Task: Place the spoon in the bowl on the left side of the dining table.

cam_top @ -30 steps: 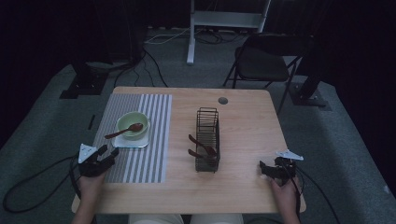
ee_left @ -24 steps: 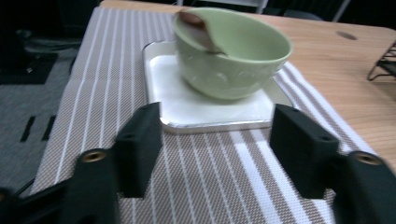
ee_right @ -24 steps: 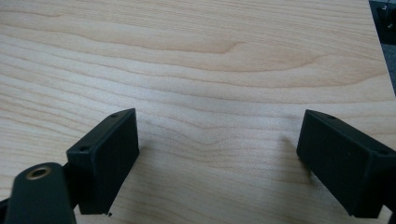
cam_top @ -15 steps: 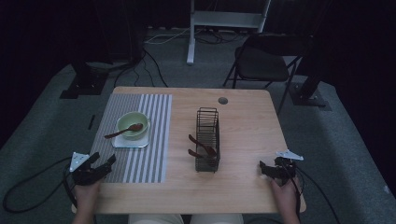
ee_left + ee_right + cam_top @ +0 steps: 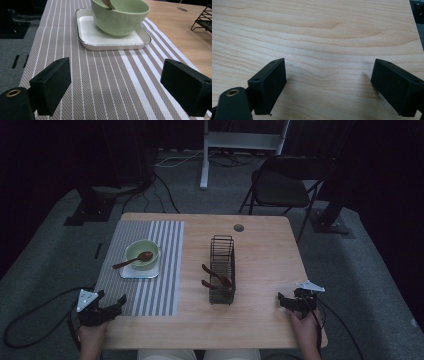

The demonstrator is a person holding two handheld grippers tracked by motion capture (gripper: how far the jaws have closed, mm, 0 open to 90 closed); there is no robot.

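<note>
A pale green bowl with a brown wooden spoon in it stands on a small white tray on the striped placemat. My left gripper rests at the mat's near left corner, open and holding nothing. In the left gripper view the bowl and tray lie ahead past the wide-apart jaws. A black wire rack mid-table holds dark wooden utensils. My right gripper sits open near the table's front right, over bare wood.
The wooden table has a round cable hole near its far edge. A folding chair and a white stand are beyond the table. Cables trail on the carpet at left.
My left gripper has drawn back toward the table's near left corner. The right gripper has stayed put.
</note>
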